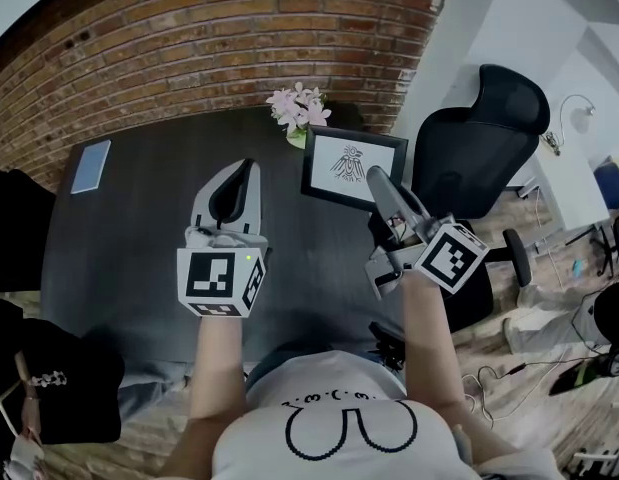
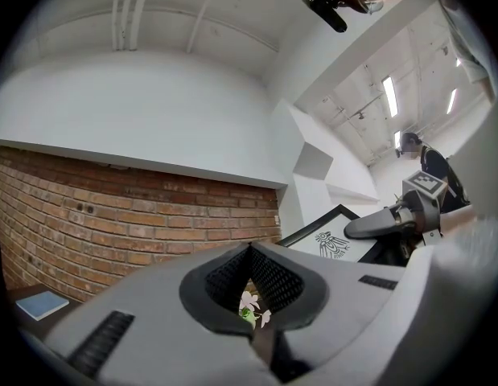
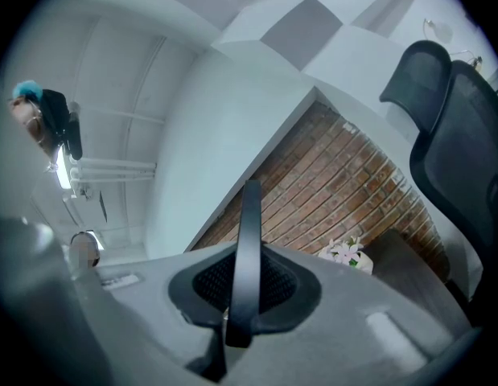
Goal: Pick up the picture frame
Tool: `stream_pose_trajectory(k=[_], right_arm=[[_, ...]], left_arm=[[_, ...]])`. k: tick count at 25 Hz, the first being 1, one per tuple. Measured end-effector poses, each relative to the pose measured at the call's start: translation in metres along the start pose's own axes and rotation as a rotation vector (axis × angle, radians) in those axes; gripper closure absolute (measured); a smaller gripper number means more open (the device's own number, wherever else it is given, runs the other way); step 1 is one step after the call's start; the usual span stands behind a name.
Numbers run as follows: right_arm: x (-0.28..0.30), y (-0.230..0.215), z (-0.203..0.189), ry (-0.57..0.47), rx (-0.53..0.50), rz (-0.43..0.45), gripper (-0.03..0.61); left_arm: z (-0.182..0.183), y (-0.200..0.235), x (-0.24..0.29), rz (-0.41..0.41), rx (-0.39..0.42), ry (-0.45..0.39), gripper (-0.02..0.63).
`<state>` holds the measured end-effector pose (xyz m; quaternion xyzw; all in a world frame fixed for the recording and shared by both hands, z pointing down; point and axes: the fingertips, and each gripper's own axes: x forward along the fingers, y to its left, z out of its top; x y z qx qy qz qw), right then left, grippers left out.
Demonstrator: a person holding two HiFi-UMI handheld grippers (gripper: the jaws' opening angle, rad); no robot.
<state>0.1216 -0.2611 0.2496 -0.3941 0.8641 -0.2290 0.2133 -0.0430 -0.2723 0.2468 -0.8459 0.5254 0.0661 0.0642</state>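
The picture frame point(image 1: 351, 166) is black with a white mat and an insect drawing. It stands tilted over the far right part of the dark table point(image 1: 129, 258). My right gripper point(image 1: 375, 181) is shut on the frame's right edge. In the right gripper view that edge point(image 3: 249, 240) shows as a thin black bar clamped between the jaws of the right gripper point(image 3: 239, 296). My left gripper point(image 1: 245, 168) is shut with nothing in it and hovers left of the frame. The left gripper view shows its jaws point(image 2: 250, 250) closed, with the frame point(image 2: 333, 238) and the right gripper point(image 2: 376, 226) beyond them.
A small pot of pink flowers point(image 1: 300, 114) stands at the table's far edge, just left of the frame. A blue notebook point(image 1: 90, 165) lies at the far left. A black office chair point(image 1: 484, 138) is right of the table. A brick wall point(image 1: 209, 38) runs behind.
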Motion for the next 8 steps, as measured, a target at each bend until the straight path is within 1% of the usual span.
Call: stream_pose_trajectory(k=[2,8], right_arm=[[-0.0008,-0.0017,0.0001,0.001,0.002,-0.014,0.557],[0.0009,-0.0020,-0.0014,0.003,-0.009,-0.009,0.557]], left_arm=[[0.0008,-0.0009,0.0006,-0.003,0.001,0.002,0.615],[0.0003,-0.0013,0.0029,-0.010,0.001,0.000,0.615]])
